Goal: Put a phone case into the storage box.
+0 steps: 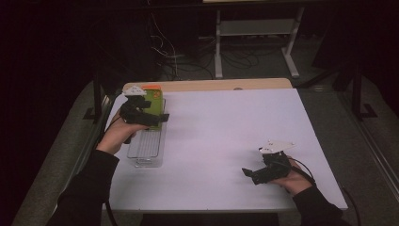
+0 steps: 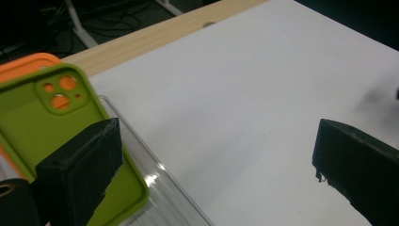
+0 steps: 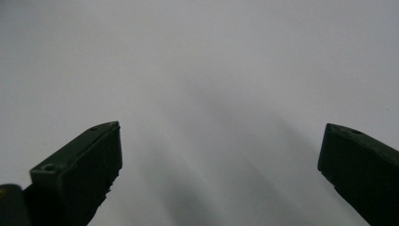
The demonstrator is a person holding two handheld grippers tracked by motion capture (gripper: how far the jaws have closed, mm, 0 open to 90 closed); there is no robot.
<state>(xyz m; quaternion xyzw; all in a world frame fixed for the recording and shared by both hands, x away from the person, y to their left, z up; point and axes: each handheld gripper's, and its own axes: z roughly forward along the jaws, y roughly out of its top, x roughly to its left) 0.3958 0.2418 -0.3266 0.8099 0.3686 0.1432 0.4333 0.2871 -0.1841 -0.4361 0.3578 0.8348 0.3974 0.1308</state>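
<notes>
A green phone case [image 1: 153, 100] [image 2: 28, 117] lies back up on an orange case [image 1: 151, 87] [image 2: 23, 63] at the far end of a clear plastic tray [image 1: 146, 151] [image 2: 164, 188] on the left of the table. My left gripper [image 1: 159, 117] [image 2: 216, 150] hovers over the tray's right side, open, with nothing between its jaws; its left jaw overlaps the green case's lower edge in the left gripper view. My right gripper [image 1: 249, 175] [image 3: 221, 150] rests near the front right, open over bare table.
The white table [image 1: 226, 127] has a wooden strip [image 1: 221, 84] along its far edge. Beyond it are a dark floor, cables and a white metal stand [image 1: 254, 42]. Black frame posts stand at both sides.
</notes>
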